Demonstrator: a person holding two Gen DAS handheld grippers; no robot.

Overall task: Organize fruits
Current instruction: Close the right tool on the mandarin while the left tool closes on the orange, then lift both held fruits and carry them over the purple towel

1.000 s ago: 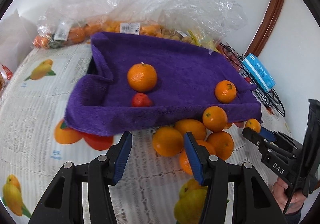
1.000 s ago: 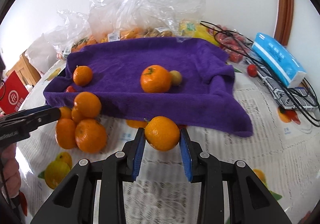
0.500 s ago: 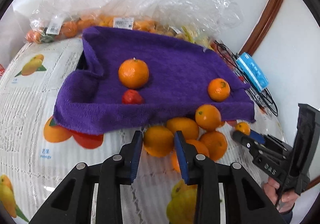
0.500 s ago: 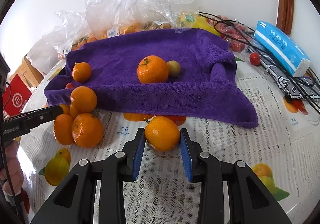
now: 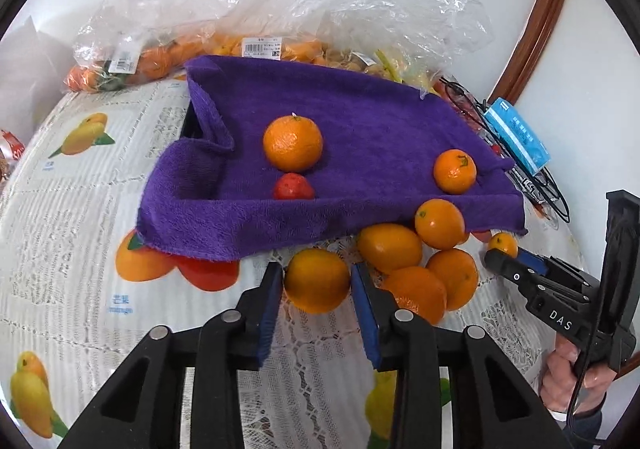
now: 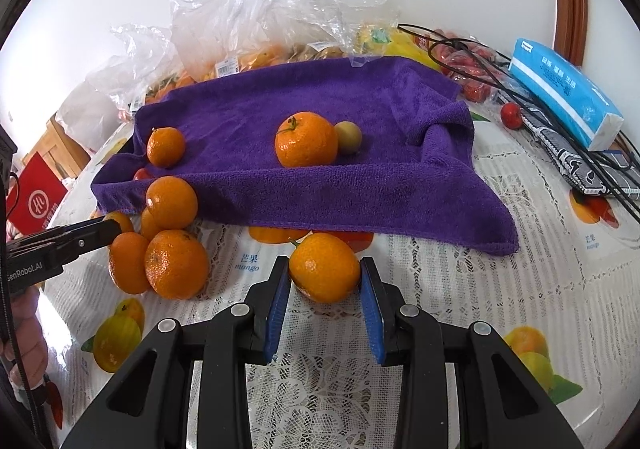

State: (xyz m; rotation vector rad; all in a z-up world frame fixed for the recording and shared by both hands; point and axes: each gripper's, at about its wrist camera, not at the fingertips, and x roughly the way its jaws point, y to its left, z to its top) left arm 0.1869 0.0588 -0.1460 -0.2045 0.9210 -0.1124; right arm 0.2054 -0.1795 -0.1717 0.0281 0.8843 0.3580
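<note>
Left wrist view first: left claw [image 5: 317, 281] was gaping a second ago with nothing in it, has just been closing, and now pinches one orange [image 5: 317, 280] off the near edge of the loose pile [image 5: 424, 269]. Both blue pads touching the skin, fruit sitting on the table [image 5: 80, 249] or barely off it, hard to say. Rest of the pile just right of the claw, purple towel [image 5: 360, 121] straight ahead and beyond, already carrying a big orange [image 5: 293, 143], a small red fruit [image 5: 293, 187] and a smaller orange [image 5: 455, 171]. Right claw [image 5: 502, 261] poking in from the far right.

Right wrist view: right claw [image 6: 325, 281] same as before, clamped on its own orange [image 6: 324, 273], just in front of the towel's [image 6: 320, 97] near hem. Pile [image 6: 168, 249] off to the claw's left, left claw's tip [image 6: 108, 229] reaching into it. Up ahead on the towel, an orange [image 6: 306, 145] with a yellowish little fruit [image 6: 349, 137] touching it.

So probably both fruits secured now, next bit being a lift and a drop onto the towel. Round fruit, might roll once let go.
</note>
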